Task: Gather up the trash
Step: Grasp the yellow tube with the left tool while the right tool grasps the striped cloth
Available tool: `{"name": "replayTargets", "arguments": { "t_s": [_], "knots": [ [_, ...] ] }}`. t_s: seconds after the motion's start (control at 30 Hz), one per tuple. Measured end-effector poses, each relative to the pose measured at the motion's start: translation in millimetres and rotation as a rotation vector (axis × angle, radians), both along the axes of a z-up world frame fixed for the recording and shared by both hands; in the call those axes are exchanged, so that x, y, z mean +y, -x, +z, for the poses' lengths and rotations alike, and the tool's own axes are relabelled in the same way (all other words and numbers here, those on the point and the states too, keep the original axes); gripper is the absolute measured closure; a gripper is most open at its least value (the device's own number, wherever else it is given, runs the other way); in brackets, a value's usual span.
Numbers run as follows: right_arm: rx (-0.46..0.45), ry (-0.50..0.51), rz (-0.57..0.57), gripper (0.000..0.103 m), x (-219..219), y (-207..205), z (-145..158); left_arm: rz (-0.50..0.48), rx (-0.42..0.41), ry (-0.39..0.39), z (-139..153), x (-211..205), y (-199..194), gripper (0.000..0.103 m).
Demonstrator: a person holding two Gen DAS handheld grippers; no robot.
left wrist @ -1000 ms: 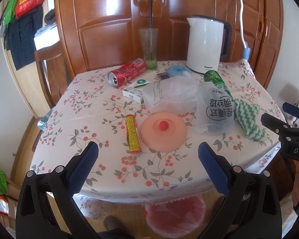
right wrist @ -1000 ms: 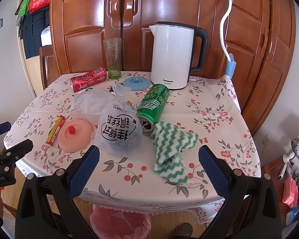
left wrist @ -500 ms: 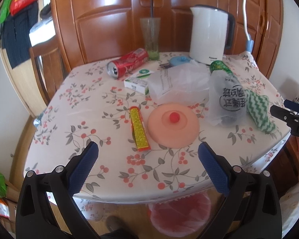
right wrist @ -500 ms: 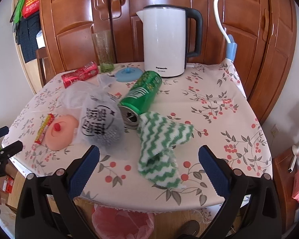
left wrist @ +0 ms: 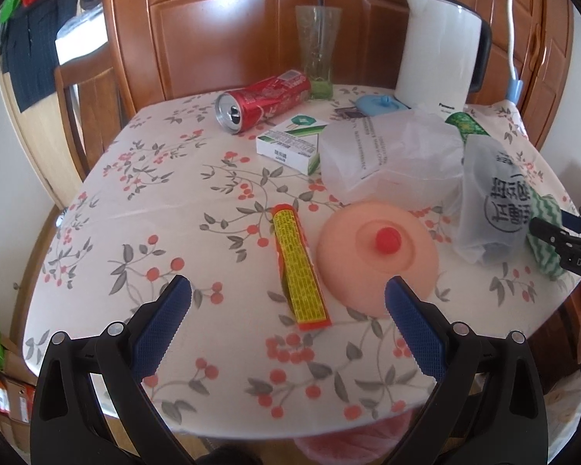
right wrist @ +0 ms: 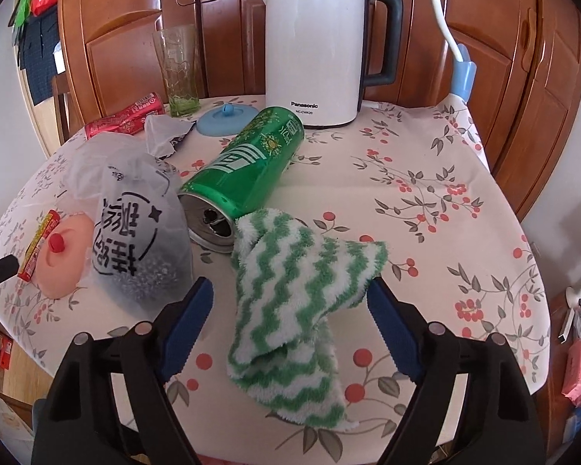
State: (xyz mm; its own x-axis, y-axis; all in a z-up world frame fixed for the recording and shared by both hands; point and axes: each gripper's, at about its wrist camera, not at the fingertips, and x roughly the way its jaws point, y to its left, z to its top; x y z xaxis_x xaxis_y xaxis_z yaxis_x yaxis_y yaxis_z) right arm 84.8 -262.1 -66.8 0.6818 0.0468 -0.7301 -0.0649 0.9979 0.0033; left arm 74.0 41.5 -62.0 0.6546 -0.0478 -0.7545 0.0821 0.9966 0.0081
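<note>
My left gripper (left wrist: pixel 288 294) is open and empty, low over the table with the yellow candy wrapper (left wrist: pixel 300 267) lying between its fingers. A red can (left wrist: pixel 263 99) lies on its side at the back, near a green-white carton (left wrist: pixel 296 141) and plastic bags (left wrist: pixel 391 159). My right gripper (right wrist: pixel 286 298) is open and empty, straddling the green-striped cloth (right wrist: pixel 294 310). A green can (right wrist: pixel 244 178) lies on its side just beyond the cloth. A printed plastic bag (right wrist: pixel 135 228) lies to its left.
A peach lid with a red knob (left wrist: pixel 375 252) sits right of the wrapper. A white kettle (right wrist: pixel 313 42), a glass (right wrist: pixel 178 69) and a blue lid (right wrist: pixel 226 120) stand at the back. A pink-lined bin (left wrist: pixel 352 441) sits under the table's front edge.
Both grippers have moved forward and lower over the table. The left one has closed in on the yellow wrapper, the right one on the striped cloth. Both stay open.
</note>
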Motion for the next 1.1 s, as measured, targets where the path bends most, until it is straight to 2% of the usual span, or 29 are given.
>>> {"name": "replayTargets", "arguments": {
  "t_s": [0.07,0.2,0.27,0.4,0.5,0.63,0.73,0.8,1.03,1.1],
  "knots": [
    [0.008,-0.004,0.005,0.033,0,-4,-2,0.013,0.017,0.004,-6,0,-11,0.012],
    [0.009,-0.008,0.011,0.033,-1,-7,-4,0.047,0.029,0.024,-13,3,-24,0.017],
    [0.009,-0.013,0.01,0.033,-1,-8,-5,0.047,0.032,0.032,-15,4,-27,0.016],
    [0.011,-0.021,0.015,0.036,-2,-10,-6,0.045,0.044,0.072,-16,7,-32,0.021],
    [0.013,-0.022,0.016,0.037,-1,-12,-7,0.029,0.056,0.124,-17,11,-31,0.029],
    [0.014,-0.029,0.02,0.037,-1,-14,-8,0.055,0.061,0.158,-20,21,-30,0.03],
    [0.014,-0.032,0.019,0.037,-1,-14,-9,0.084,0.057,0.114,-19,21,-30,0.031],
    [0.014,-0.034,0.019,0.037,-1,-14,-10,0.068,0.071,0.13,-21,23,-31,0.031],
    [0.016,-0.032,0.024,0.041,1,-15,-11,0.057,0.059,0.105,-19,14,-33,0.035],
    [0.018,-0.031,0.025,0.042,1,-16,-12,0.027,0.056,0.133,-18,11,-33,0.053]
  ]
}}
